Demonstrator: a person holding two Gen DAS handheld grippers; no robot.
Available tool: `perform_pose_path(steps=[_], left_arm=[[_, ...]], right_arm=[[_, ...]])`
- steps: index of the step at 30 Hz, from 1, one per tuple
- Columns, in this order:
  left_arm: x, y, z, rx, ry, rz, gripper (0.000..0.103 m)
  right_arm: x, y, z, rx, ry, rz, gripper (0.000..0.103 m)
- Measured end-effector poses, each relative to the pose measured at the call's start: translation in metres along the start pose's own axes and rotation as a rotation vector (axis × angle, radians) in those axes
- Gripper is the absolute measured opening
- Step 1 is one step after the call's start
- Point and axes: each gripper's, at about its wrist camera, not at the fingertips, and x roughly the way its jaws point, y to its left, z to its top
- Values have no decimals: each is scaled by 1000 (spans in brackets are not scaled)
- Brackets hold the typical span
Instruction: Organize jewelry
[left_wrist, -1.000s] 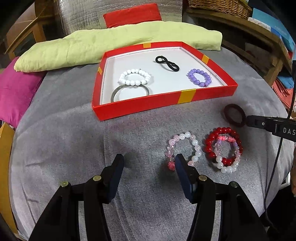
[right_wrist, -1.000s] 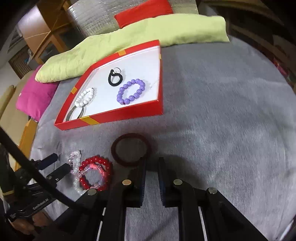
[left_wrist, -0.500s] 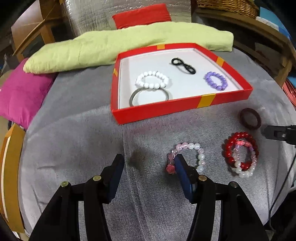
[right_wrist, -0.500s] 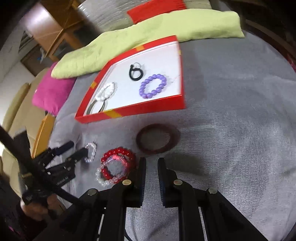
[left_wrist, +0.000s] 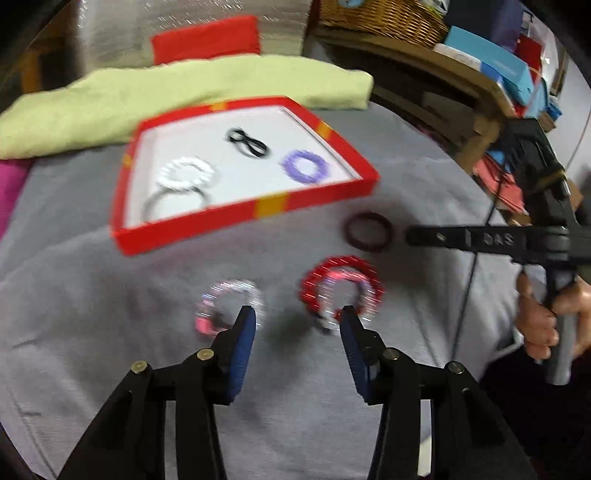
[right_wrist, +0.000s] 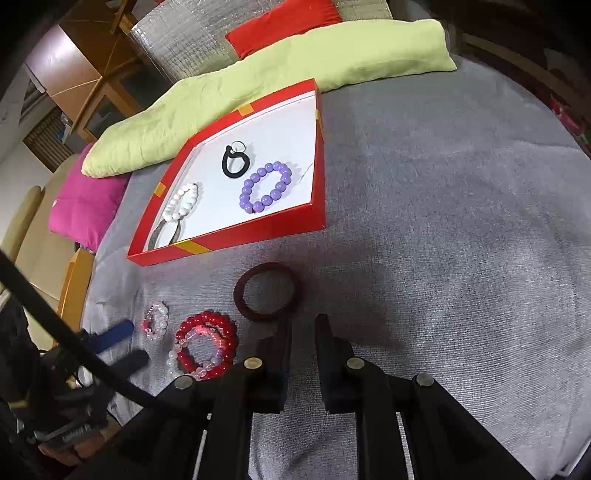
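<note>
Here, tray (right_wrist: 258, 232): red, upper left in the right wrist view; holds purple (right_wrist: 266, 187), white and black pieces.
Loose: red bracelet (left_wrist: 341, 291), pink bracelet (left_wrist: 229, 308), dark bangle (right_wrist: 267, 295) on grey cloth (right_wrist: 443, 221).
Left gripper (left_wrist: 297, 317): closing, nothing between.
Right gripper (right_wrist: 303, 325): nearly together, empty.
Left view only: wicker basket (left_wrist: 384, 16), person's hand (left_wrist: 539, 314).

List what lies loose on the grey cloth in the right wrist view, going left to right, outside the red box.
Pale pink bead bracelet → red bead bracelet, with a pale bead strand lying on it → dark maroon bangle.
</note>
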Motion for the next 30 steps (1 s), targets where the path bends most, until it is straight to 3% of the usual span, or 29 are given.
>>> perform_pose_path(steps=[4, 6, 13, 18, 25, 30], left_arm=[[10, -6, 0, -17, 36, -38, 48], [14, -7, -2, -29, 48, -48, 38], [25, -9, -2, -53, 66, -70, 27], [24, -11, -3, -39, 61, -83, 9], [16, -13, -6, -27, 49, -119, 8], [9, -15, -5, -23, 20, -132, 8]], right_arm=[[-1, -2, 1, 9, -7, -4, 15], [-1, -4, 1, 18, -8, -4, 15], [-3, -6, 3, 33, -26, -4, 15], [0, -5, 8, 42, -50, -9, 15], [15, 7, 14, 11, -60, -27, 15], [26, 17, 13, -54, -64, -93, 14]])
